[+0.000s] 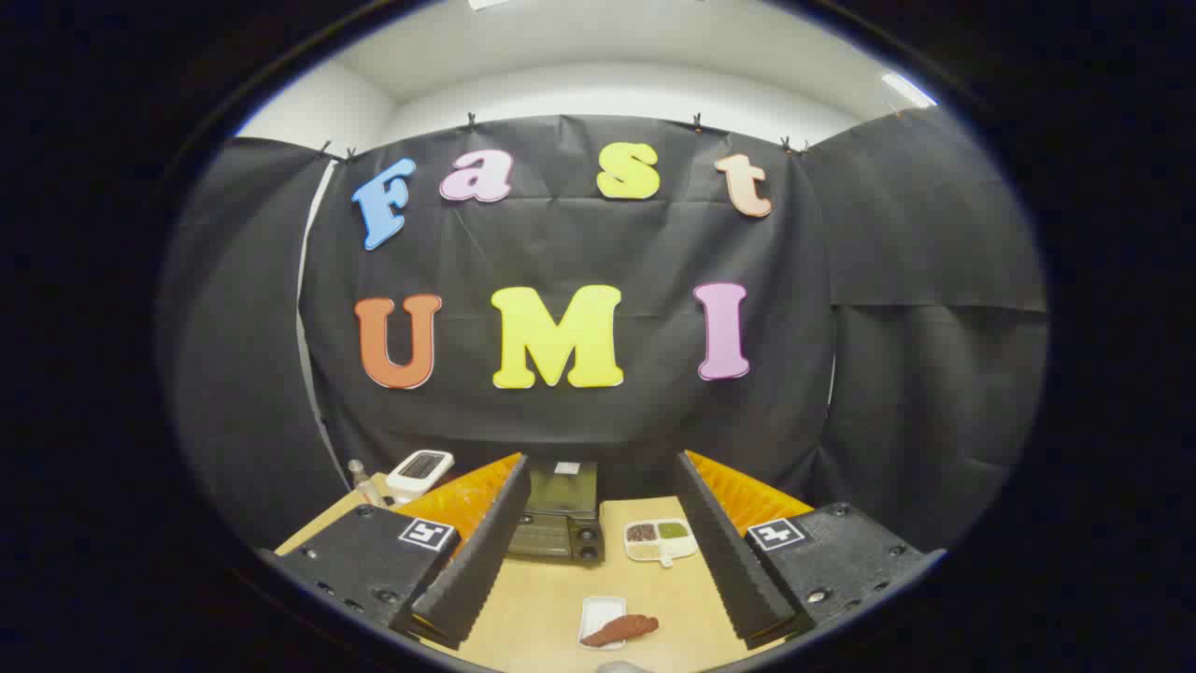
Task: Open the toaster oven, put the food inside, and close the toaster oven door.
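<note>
A dark toaster oven stands at the back of the wooden table, between and beyond my fingers, its door closed. A small white plate lies near the table's front, with a reddish-brown piece of food resting on it and hanging over its right side. My gripper is held high above the table, open wide, nothing between its fingers. The plate and food sit below the gap between the fingertips.
A white divided dish with several small fillings sits just right of the oven. A white appliance and a small bottle stand at the table's back left. Black cloth walls enclose the table.
</note>
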The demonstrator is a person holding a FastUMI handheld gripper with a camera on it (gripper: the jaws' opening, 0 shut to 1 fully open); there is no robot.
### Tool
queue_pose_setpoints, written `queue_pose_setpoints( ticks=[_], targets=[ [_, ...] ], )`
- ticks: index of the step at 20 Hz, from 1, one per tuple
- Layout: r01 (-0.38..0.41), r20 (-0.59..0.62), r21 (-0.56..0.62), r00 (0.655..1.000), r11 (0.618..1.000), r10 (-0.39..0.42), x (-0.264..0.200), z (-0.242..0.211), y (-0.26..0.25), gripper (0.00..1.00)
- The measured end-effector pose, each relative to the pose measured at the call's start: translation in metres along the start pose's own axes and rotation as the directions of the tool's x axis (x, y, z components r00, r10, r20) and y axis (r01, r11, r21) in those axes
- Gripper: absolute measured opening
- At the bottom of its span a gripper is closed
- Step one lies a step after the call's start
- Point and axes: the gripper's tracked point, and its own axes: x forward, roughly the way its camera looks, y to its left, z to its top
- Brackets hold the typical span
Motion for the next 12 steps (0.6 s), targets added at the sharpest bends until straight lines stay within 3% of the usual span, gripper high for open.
queue_pose_setpoints(
  ticks=[12],
  targets=[
    [0.004,0.024,-0.004,1.0,1.0,-0.004,0.006,0.0074,0.0091,0.99]
  ],
)
